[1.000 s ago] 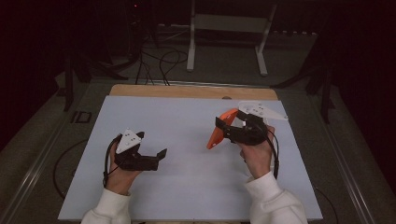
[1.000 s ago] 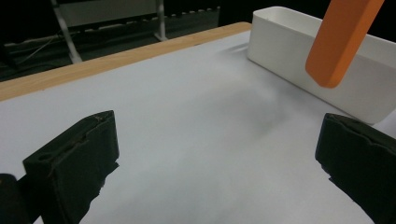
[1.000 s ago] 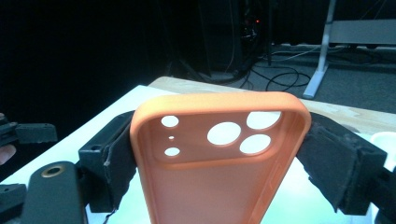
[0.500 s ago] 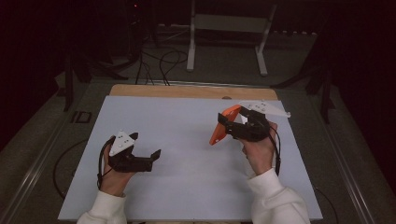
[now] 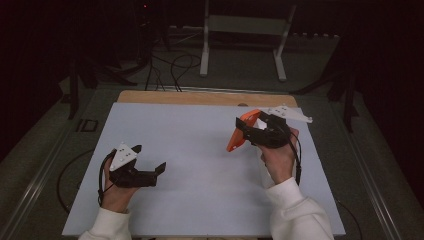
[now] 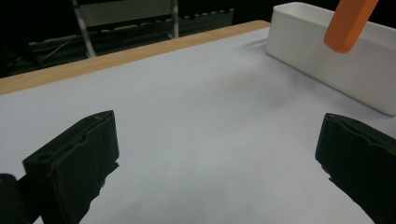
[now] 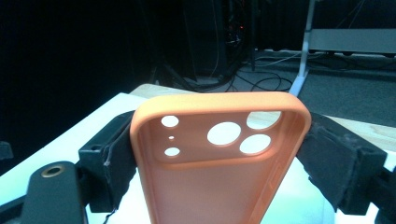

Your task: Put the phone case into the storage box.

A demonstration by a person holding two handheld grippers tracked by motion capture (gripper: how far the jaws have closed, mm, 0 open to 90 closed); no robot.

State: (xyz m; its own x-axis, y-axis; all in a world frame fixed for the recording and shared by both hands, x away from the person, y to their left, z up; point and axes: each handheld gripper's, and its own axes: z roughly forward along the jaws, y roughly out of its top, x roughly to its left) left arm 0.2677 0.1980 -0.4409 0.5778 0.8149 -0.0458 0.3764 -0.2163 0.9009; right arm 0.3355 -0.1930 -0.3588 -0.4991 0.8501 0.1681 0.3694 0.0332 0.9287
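Note:
An orange phone case hangs above the right half of the white mat, with my right gripper shut on it. In the right gripper view the case stands upright between the two black jaws, which press on its long sides, camera cutouts at the top. My left gripper rests low over the mat's front left and points right. Its jaws stand wide apart with nothing between them. From there the case shows at the top right.
A white rectangular bin stands on the mat, ahead and to the right in the left gripper view. A wooden strip runs along the table's far edge. Cables and a metal stand lie on the dark floor beyond.
My left gripper has drifted a little to the left. The right gripper keeps its hold on the case and has tilted it slightly upward.

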